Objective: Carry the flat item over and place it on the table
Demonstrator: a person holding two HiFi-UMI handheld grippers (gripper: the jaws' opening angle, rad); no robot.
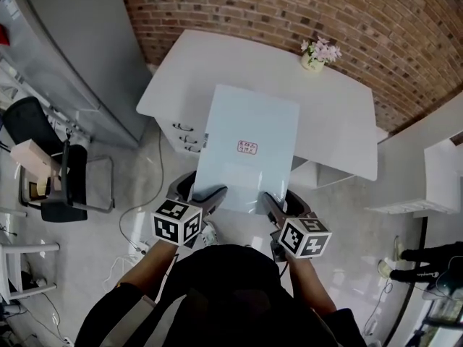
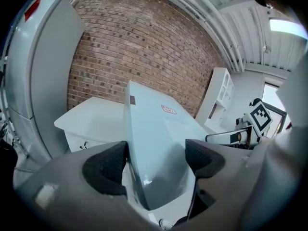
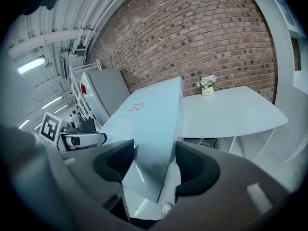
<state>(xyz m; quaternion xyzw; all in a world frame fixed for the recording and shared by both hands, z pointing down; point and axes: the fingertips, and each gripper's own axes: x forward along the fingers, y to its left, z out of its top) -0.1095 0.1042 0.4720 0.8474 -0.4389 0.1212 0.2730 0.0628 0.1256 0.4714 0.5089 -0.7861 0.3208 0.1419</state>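
Below the head camera, both forearms reach straight forward, side by side, with the left gripper (image 1: 210,194) and the right gripper (image 1: 273,202) level with each other and the marker cubes on top. Each one holds the near edge of the flat panel (image 1: 249,125), one close to each near corner. The left gripper view and the right gripper view both show the dark pads pressed on the pale blue sheet, so the jaws of both are closed on the panel. It is held in the air over the floor, and its far end reaches over the near edge of the white desk (image 1: 340,125); it looks clear of the desk top. A small flower pot (image 1: 317,53) stands at the back of the desk, near the brick wall (image 1: 253,9). Near the middle of the panel is a small label (image 1: 247,147) with red print, too small to read.
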